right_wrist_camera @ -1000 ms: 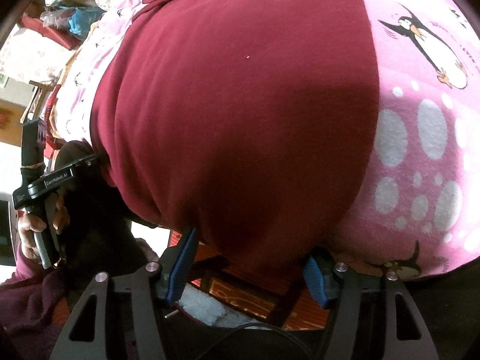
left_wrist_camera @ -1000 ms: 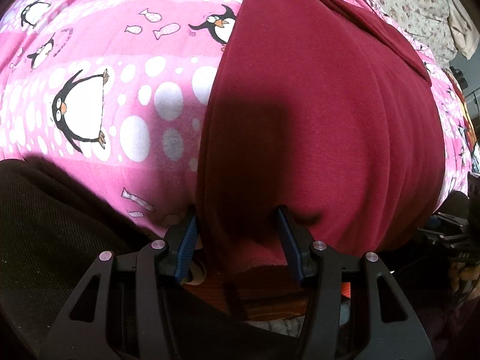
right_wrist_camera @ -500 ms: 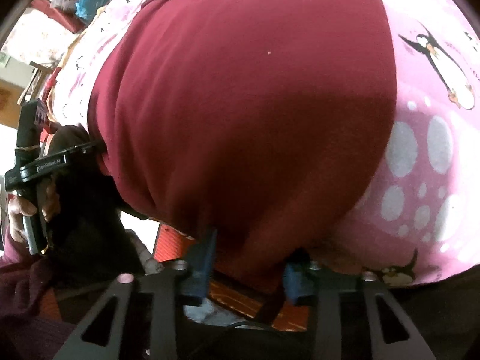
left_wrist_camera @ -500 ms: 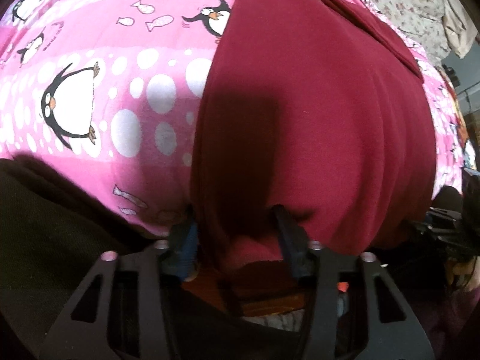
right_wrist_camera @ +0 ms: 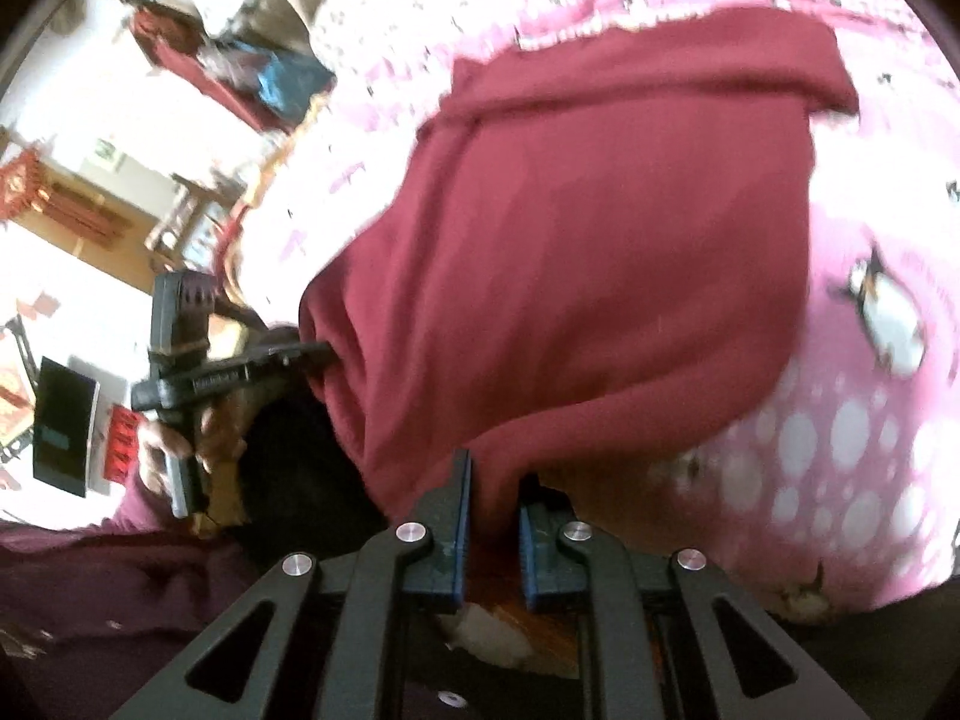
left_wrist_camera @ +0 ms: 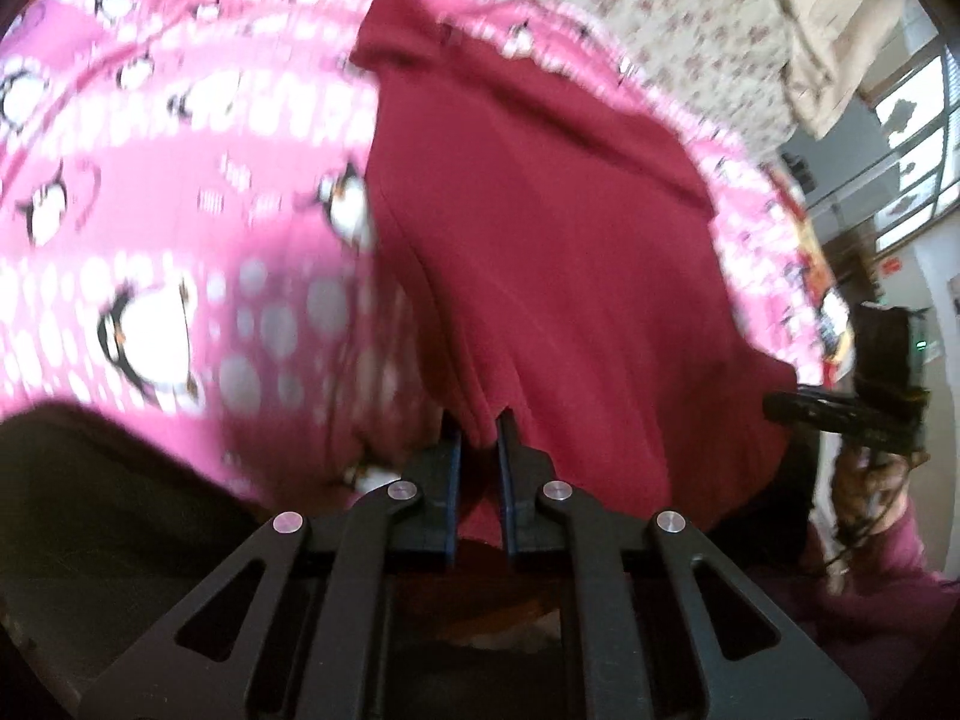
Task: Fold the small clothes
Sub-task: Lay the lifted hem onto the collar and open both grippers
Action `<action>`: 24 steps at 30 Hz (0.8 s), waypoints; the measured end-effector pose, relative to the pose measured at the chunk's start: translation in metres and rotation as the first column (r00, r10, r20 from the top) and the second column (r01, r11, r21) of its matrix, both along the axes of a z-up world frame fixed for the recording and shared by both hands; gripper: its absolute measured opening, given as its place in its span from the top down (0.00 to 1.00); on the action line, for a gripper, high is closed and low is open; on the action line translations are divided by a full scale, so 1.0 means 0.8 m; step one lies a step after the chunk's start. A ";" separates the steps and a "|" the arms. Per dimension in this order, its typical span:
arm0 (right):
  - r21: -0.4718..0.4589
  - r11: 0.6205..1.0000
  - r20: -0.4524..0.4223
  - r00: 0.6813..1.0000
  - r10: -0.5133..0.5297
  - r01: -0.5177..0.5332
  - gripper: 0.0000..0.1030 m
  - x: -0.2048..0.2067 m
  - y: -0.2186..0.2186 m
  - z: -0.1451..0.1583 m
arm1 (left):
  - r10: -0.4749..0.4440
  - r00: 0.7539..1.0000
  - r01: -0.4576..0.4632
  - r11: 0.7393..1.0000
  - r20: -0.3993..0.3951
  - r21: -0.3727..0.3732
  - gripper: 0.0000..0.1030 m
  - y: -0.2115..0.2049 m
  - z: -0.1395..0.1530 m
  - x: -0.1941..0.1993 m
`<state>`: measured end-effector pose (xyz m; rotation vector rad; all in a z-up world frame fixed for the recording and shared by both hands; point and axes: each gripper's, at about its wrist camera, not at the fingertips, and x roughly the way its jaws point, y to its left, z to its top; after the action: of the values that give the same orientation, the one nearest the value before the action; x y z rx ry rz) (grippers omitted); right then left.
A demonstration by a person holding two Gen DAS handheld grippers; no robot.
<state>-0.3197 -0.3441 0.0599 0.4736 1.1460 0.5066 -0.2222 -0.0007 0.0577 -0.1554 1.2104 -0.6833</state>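
A maroon garment (left_wrist_camera: 540, 240) lies spread on a pink penguin blanket (left_wrist_camera: 180, 180), its near hem raised off the bed. My left gripper (left_wrist_camera: 480, 438) is closing its jaws on the hem's left corner, with cloth bunched between the blue pads. In the right wrist view the same garment (right_wrist_camera: 600, 240) hangs from my right gripper (right_wrist_camera: 495, 474), whose jaws are also closing on a fold of the hem's other corner. The left tool's body (right_wrist_camera: 240, 366) shows at the garment's left edge, its fingertips hidden by cloth. The view is blurred by motion.
A floral sheet (left_wrist_camera: 660, 18) and a beige cloth (left_wrist_camera: 840, 30) lie beyond the blanket's far edge. Dark fabric (left_wrist_camera: 90, 510) fills the near left corner. A person's hand (right_wrist_camera: 174, 438) and maroon sleeve (right_wrist_camera: 90, 570) hold the left tool; room furniture (right_wrist_camera: 180, 222) stands behind.
Both grippers went from open around the near hem to pinched on it. Both then rose and tilted up, lifting the hem and bringing the garment's far end and the room into view.
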 end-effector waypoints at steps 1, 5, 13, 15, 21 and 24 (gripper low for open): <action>0.010 1.000 0.018 1.000 -0.008 0.008 0.88 0.003 -0.002 0.007 | 0.010 1.000 -0.010 1.000 0.014 -0.015 0.91 0.002 0.008 0.006; 0.050 0.997 0.104 0.992 -0.065 0.060 0.89 0.021 -0.023 0.039 | 0.046 0.997 -0.042 0.996 0.056 -0.078 0.91 0.004 0.038 0.038; 0.095 0.965 0.226 0.939 -0.259 0.244 0.89 0.093 -0.080 0.080 | 0.086 0.985 -0.064 0.987 0.150 -0.146 0.93 -0.042 0.082 0.133; 0.098 0.955 0.229 0.928 -0.295 0.279 0.89 0.110 -0.097 0.081 | 0.110 0.982 -0.087 0.985 0.154 -0.147 0.94 -0.057 0.081 0.162; 0.075 0.929 0.209 0.905 -0.371 0.363 0.89 0.172 -0.132 0.079 | 0.161 0.975 -0.141 0.981 0.154 -0.131 0.94 -0.093 0.076 0.231; 0.083 0.916 0.198 0.895 -0.400 0.392 0.89 0.198 -0.149 0.075 | 0.193 0.968 -0.176 0.978 0.158 -0.112 0.94 -0.100 0.068 0.261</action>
<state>-0.1614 -0.4636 0.1199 0.6556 0.8055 0.2161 -0.0130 -0.0807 0.1123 -0.2828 0.9876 -0.5797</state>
